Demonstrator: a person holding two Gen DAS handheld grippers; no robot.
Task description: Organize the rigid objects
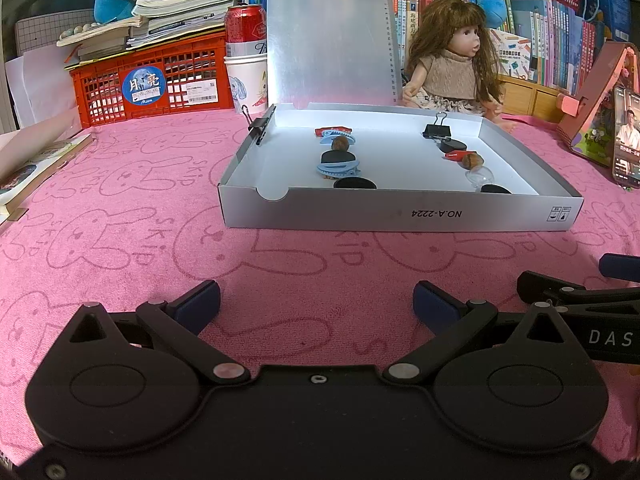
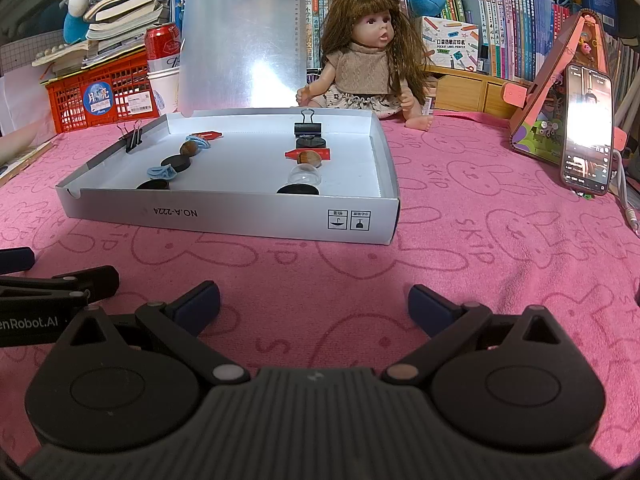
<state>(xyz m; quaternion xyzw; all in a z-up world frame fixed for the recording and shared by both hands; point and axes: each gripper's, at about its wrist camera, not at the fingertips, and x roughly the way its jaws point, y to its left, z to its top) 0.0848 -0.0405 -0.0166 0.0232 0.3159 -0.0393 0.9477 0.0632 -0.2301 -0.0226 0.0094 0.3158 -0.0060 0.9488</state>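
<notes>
At twelve o'clock from both grippers: the tray [image 1: 400, 210], holding the clips, nuts and discs.
Left gripper [image 1: 316, 306] and right gripper [image 2: 314, 304] hover spread and empty, well short; tray runs crosswise, neither clearly nearer; right faces the binder clip [image 2: 308, 127] column.

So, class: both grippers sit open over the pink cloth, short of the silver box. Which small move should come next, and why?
Probably ease the right gripper forward over the silver box's near wall toward the clear dome. Both it and the left gripper are open and empty, and every small item already lies inside the box, the dome close to the front on the right.
</notes>
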